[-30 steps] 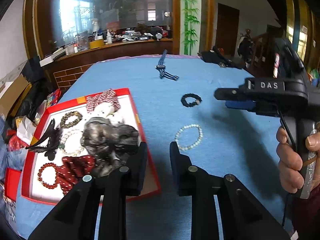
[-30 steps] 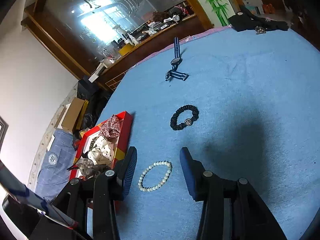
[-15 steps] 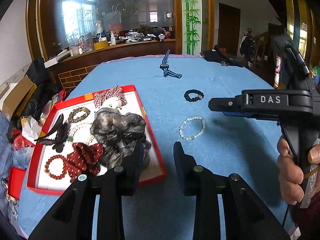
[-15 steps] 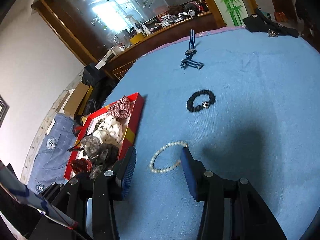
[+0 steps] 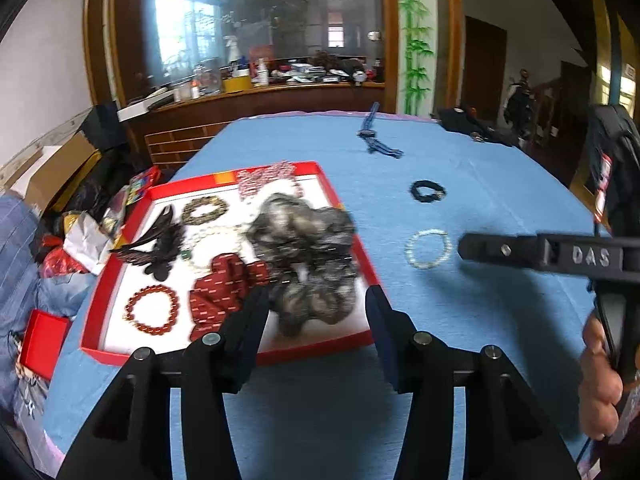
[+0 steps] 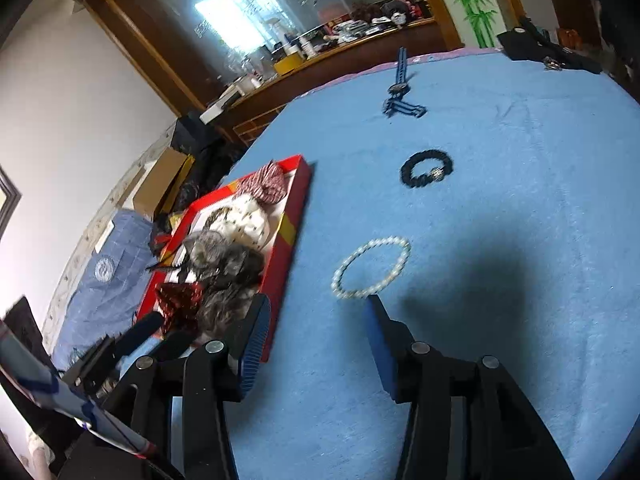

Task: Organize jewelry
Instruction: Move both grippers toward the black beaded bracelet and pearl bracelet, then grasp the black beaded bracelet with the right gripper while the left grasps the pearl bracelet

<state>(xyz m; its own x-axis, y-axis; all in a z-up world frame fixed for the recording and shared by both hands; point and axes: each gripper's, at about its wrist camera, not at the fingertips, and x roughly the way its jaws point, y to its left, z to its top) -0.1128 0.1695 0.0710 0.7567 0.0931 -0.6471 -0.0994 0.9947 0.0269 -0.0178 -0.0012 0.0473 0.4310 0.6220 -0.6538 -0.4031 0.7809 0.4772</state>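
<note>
Blue cloth (image 5: 460, 320) covers the table from the lower edge of both views up to a wooden counter and a large glass pane at the top. On the left of the left wrist view sits a red tray (image 5: 352, 236) with a white floor. It holds a grey scrunchie (image 5: 308, 256) at its right side, a dark red patterned scrunchie (image 5: 224, 292) just left of that, a red bead bracelet (image 5: 152, 311) in the lower left corner, a black feather clip (image 5: 160, 244) above it, a brown bead bracelet (image 5: 205, 209) near the top and a red-and-white checked scrunchie (image 5: 264, 176) at the far rim.

Loose on the cloth, right of the tray, lie a white pearl bracelet (image 5: 427, 248), further up a black hair tie (image 5: 427, 191) with a small metal charm, and near the table's far edge a blue strap (image 5: 376, 136).

Low in the centre of its own view, the left gripper (image 5: 316, 304) has its jaws parted to a middling gap; they have just been opening, and nothing is between them, the grey scrunchie showing behind the gap in the tray.

Jaws of the right gripper (image 6: 316, 312) stand at a like middling gap with nothing clamped. Its right fingertip is just beside the near edge of the pearl bracelet, in the centre of the right wrist view; touch cannot be told. A person's hand (image 5: 600, 380) grips its handle at the right edge of the left wrist view.
</note>
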